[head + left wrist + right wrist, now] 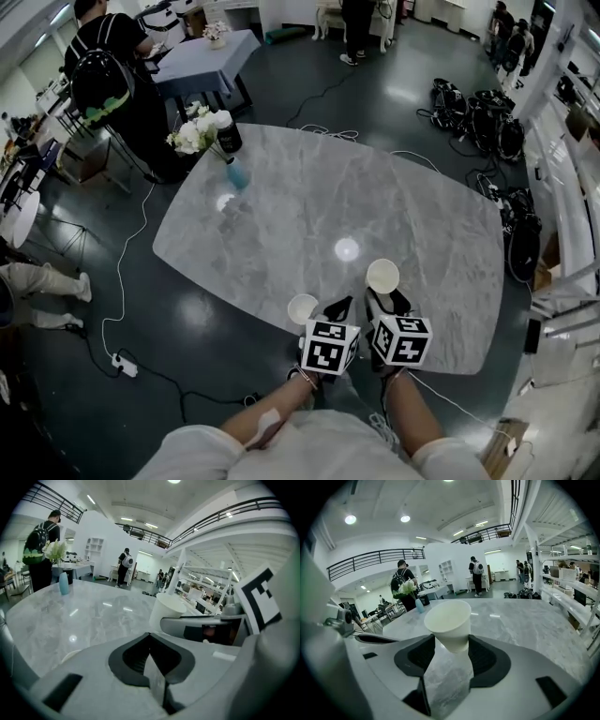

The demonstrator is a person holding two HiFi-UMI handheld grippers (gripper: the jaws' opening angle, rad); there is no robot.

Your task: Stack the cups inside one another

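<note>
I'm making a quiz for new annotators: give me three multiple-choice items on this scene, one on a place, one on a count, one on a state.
1. Where does the blue bottle stand? A by the flowers at the table's far edge; B between the grippers; C on the floor.
2. How many white cups show? A one; B two; C four.
3. The right gripper is: A open, empty; B shut on a cup; C out of view.
Key: 1 A, they stand together in the head view. 2 B, the held cup and the free cup. 3 B, its jaws press the held cup's lower wall.
</note>
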